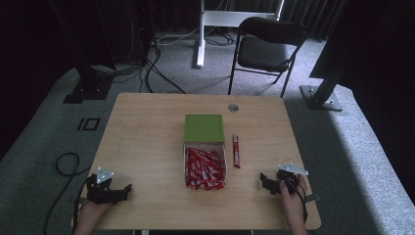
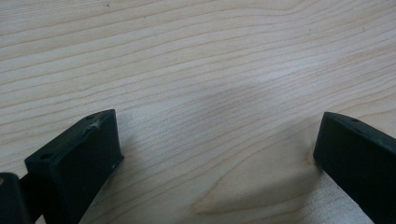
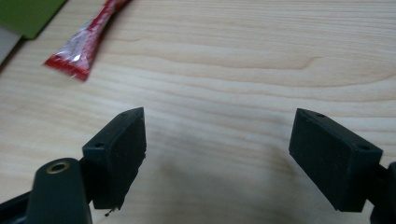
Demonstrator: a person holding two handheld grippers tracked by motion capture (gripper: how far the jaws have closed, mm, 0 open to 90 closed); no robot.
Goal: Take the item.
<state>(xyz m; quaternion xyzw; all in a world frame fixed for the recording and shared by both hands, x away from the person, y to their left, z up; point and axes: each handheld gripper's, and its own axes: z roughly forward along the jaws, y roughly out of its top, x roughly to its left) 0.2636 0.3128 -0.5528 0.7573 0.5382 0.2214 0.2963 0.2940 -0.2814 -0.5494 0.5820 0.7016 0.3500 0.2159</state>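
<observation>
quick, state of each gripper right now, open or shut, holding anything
left gripper: open, jaws wide apart over bare table, holding nothing.
right gripper: open, holding nothing; the loose red packet lies ahead, untouched.

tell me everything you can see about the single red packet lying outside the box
The single red packet is a slim, stick-shaped sachet of shiny red wrapping with silvery glare and a flat crimped end. It lies flat on the wooden table, lengthwise away from the person, just right of the open box of similar packets, apart from it. Nothing grips it; the right gripper rests nearer the person, jaws open. Its printing is too small to read.
</observation>
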